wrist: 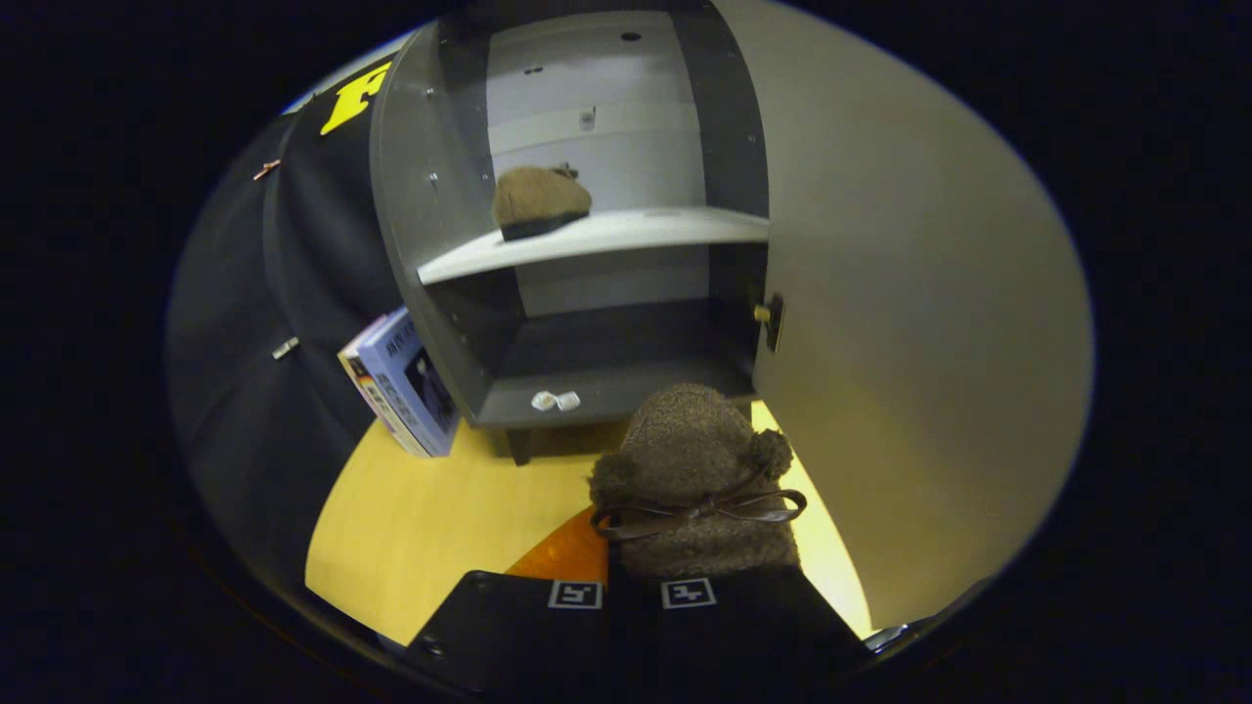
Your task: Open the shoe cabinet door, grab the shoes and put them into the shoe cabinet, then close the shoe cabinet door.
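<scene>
gripper (631, 587) pinching the second shoe (694, 484) between both fingers, heading for the open cabinet (430, 196), needing a lift onto a shelf (626, 233).

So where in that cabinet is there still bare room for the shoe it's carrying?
The shelf is bare right of the first shoe; the bottom compartment is open too. The hand-held gripper holds the second shoe.

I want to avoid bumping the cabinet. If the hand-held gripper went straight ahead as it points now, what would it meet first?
Probably the front edge of the cabinet's bottom panel, or the space just above it. The hand-held gripper, shut on the brown shoe, points at the open lower compartment; depth is unclear.
</scene>
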Motion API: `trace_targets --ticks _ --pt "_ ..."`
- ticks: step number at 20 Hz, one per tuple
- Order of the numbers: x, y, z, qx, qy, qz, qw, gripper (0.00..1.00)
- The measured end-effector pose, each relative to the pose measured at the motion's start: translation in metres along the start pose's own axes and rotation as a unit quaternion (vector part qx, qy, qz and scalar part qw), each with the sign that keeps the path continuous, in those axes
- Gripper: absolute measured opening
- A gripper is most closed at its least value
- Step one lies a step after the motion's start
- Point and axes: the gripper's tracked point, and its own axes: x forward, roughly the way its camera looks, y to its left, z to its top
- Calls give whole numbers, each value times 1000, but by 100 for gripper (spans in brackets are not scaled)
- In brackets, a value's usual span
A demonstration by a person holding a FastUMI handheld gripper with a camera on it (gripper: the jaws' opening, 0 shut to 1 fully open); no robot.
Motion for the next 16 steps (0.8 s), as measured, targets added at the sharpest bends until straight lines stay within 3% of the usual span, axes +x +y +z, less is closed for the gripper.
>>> trace_targets --ticks 8,12,16 --pt "-26 43 157 4 -70 55 996 7" --pt "-2 41 235 6 -113 49 992 7" --pt "53 26 275 -1 -108 27 994 7"
